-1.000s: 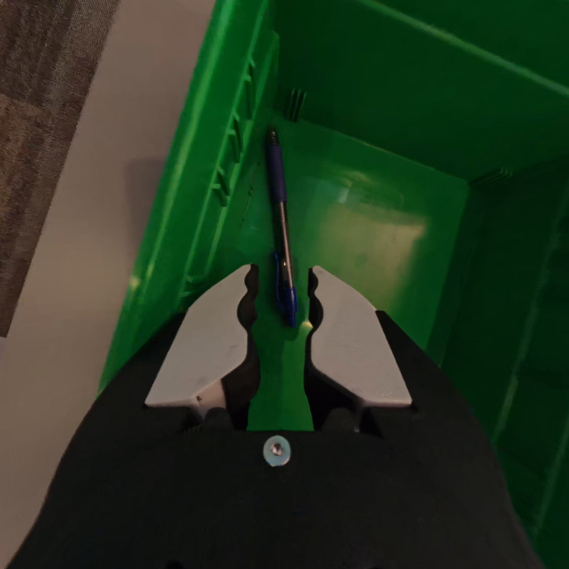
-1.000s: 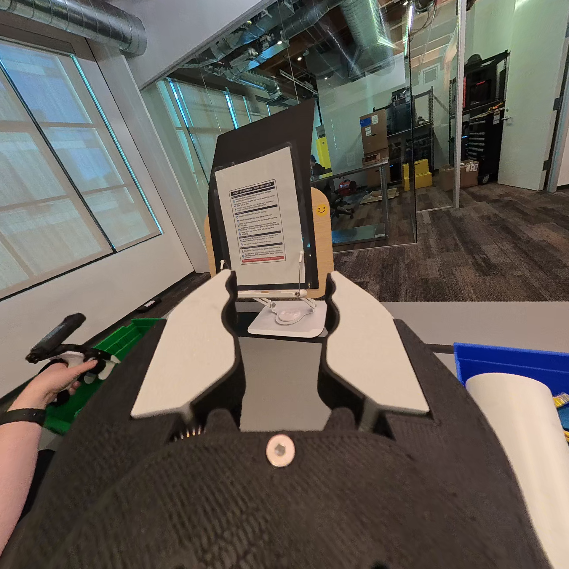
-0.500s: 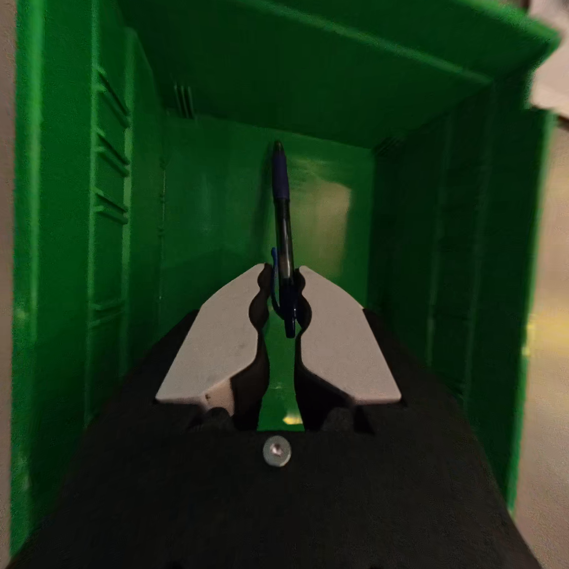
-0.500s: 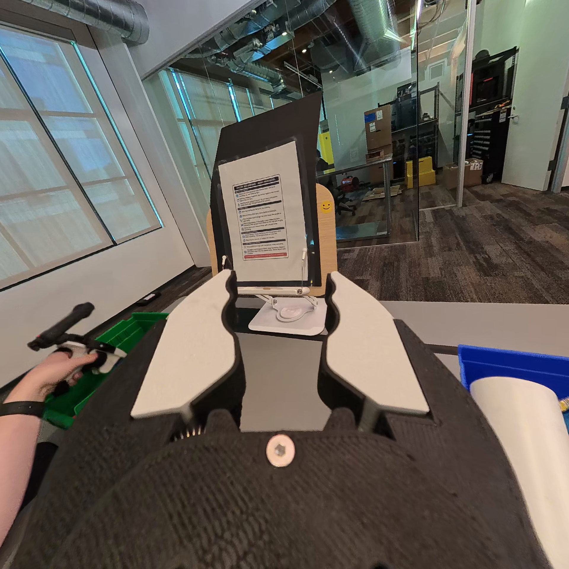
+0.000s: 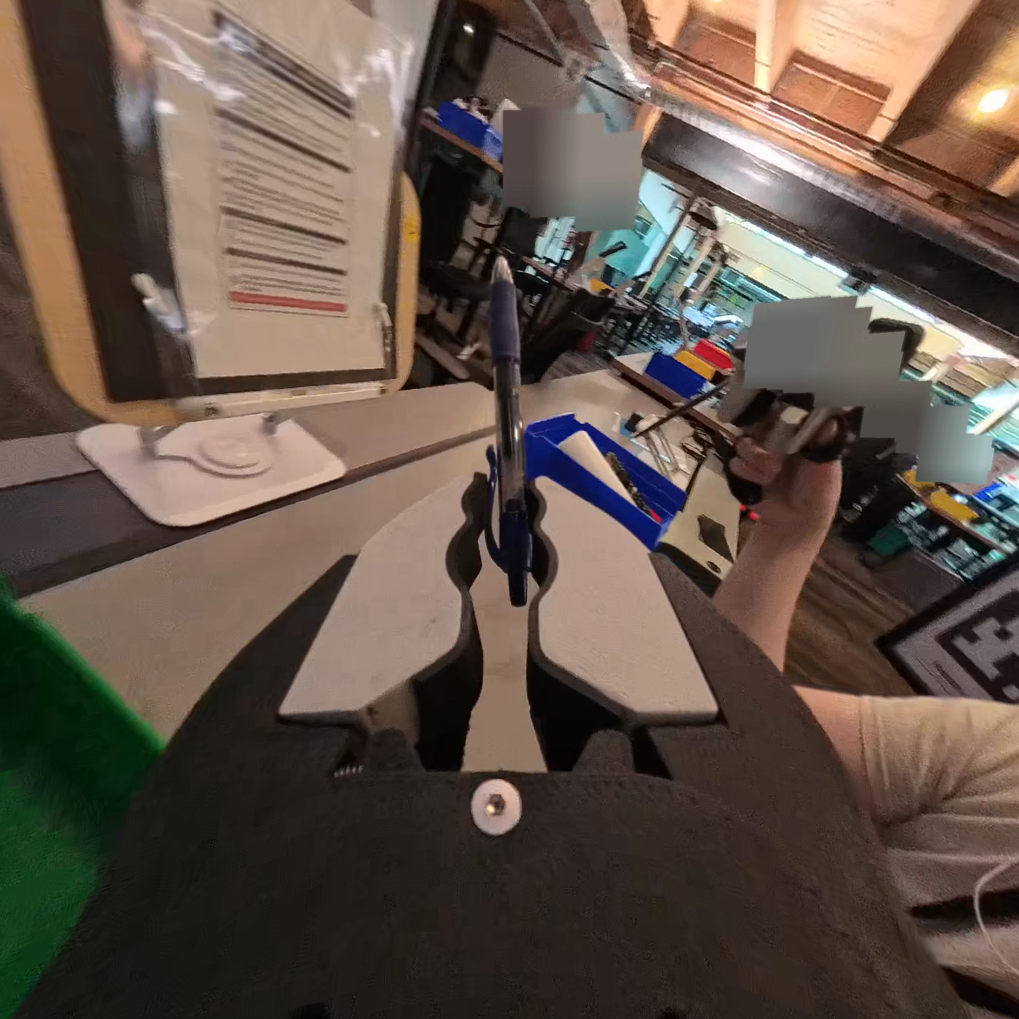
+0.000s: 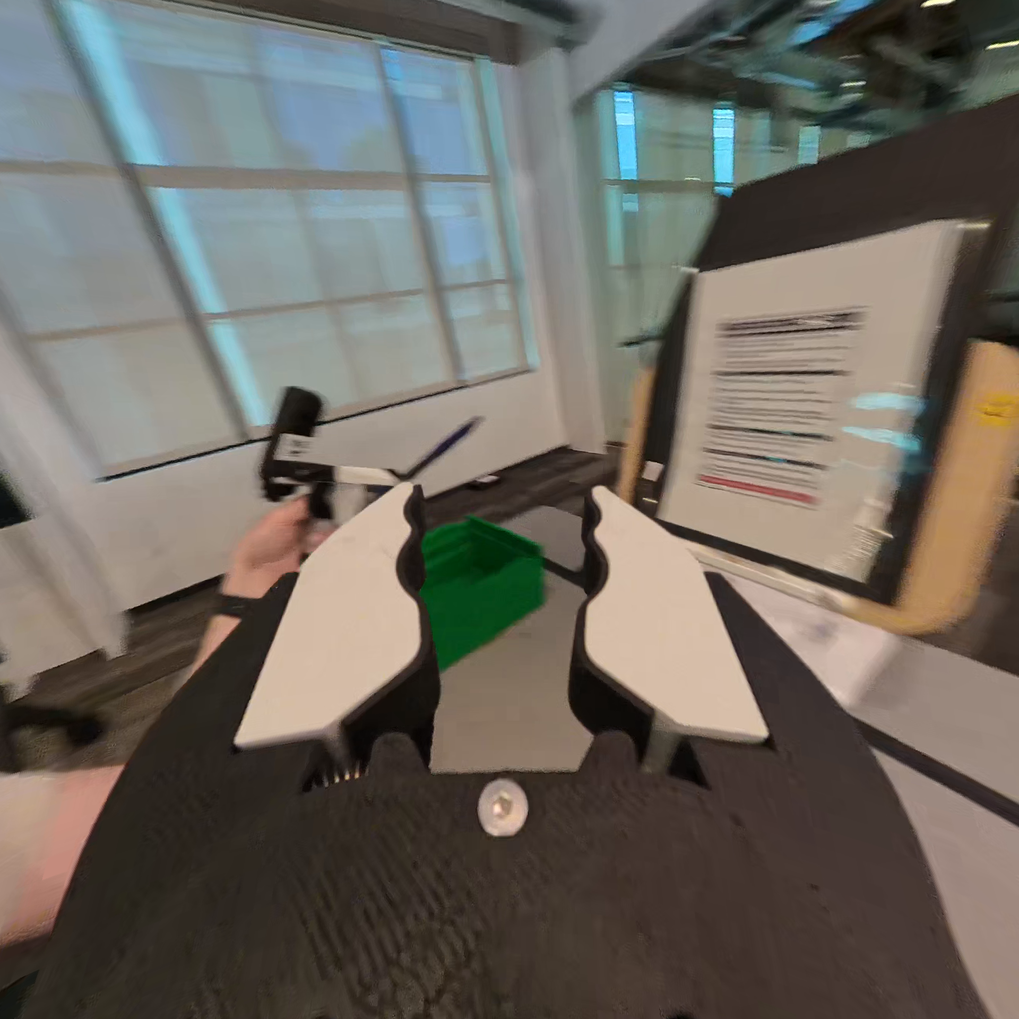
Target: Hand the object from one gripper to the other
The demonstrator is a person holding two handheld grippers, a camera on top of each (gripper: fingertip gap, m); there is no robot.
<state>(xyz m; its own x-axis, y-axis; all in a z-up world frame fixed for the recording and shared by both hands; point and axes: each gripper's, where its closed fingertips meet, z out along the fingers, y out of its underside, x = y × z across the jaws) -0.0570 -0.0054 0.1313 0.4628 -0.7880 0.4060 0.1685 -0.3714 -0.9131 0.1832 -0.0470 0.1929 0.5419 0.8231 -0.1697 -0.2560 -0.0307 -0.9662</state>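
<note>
My left gripper (image 5: 504, 496) is shut on a blue pen (image 5: 506, 375) near its clip end; the pen points forward and up, clear of the table. In the right wrist view the left gripper (image 6: 353, 474) shows at the left, held by a hand, with the pen (image 6: 446, 441) sticking out to the upper right. My right gripper (image 6: 502, 507) is open and empty, to the right of the pen and a little apart from it. In the left wrist view the right gripper (image 5: 794, 430) shows far right in a hand, partly under a mosaic patch.
A green bin (image 6: 485, 579) stands on the grey table (image 6: 496, 711) below the two grippers, its corner also at lower left (image 5: 49, 772). A framed sheet on a white stand (image 5: 264, 182) stands at the back. A blue bin (image 5: 606, 479) holds a white roll. My right fingertips sit around 25 cm from my left ones.
My left gripper closed on the pen in the green bin and lifted it out, swinging up toward the right. My right gripper turned left toward it, staying open.
</note>
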